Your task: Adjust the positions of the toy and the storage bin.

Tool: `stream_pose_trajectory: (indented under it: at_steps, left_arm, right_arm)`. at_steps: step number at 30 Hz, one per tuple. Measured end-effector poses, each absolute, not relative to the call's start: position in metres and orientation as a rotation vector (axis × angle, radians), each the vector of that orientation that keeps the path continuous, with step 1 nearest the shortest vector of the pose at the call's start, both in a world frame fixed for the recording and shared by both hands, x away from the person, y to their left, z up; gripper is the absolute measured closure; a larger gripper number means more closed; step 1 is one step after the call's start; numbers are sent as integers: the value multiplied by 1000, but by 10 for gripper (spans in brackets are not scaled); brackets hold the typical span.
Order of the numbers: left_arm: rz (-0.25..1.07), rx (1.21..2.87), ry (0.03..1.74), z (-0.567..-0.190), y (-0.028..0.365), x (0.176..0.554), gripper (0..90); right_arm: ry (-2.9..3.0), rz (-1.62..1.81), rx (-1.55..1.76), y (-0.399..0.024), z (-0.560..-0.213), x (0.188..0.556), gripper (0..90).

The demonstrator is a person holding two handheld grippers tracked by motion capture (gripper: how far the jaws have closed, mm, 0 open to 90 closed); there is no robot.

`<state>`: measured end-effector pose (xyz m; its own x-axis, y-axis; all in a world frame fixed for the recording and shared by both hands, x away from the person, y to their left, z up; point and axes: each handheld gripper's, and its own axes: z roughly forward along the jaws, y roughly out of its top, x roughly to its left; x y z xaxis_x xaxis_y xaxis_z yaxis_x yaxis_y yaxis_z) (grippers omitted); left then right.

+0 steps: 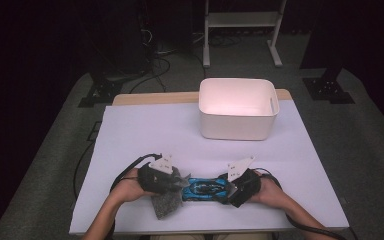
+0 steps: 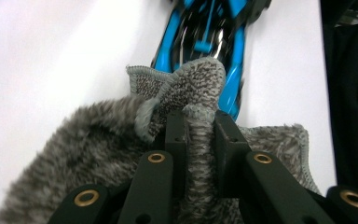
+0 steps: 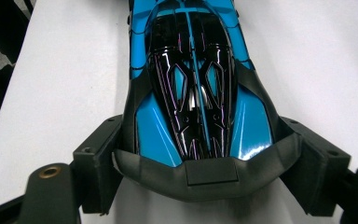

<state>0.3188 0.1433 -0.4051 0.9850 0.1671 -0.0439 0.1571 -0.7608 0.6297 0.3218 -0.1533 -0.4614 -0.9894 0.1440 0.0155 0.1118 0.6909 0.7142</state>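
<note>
The white-covered desk (image 1: 130, 140) carries a white rectangular plastic tub (image 1: 238, 107) at its far side, well apart from the work at the near edge. There, a glossy blue-and-black toy racing car (image 1: 206, 189) lies lengthwise between the two hands. The right gripper (image 3: 200, 158) has its jaws set wide, one against each flank of the car's dark end piece, pinning the car in place on the desk. A grey fluffy microfibre cloth (image 2: 74, 154) lies partly on the desk at the car's other end. The left gripper (image 2: 200, 130) has its jaws nearly together, pinching a fold of this cloth; a raised corner of the cloth touches the car's blue bodywork.

Assessment: the step in hand appears to be wiping the car, with the cloth now secured and the car steadied. The next move likely calls for drawing the cloth along the bodywork while the right gripper's hold stays firm, so the car does not slide.
</note>
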Motion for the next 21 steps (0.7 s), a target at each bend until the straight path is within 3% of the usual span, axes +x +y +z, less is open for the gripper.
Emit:
stream_pose_trajectory:
  at_steps: [7,21]
  left_arm:
    - [-17,2489,126,-415,107,321,784]
    - [29,2521,239,-414,139,327,784]
  right_arm:
    - [2849,1202,217,-154,-462,322,220]
    - [2847,1203,211,-154,-462,322,221]
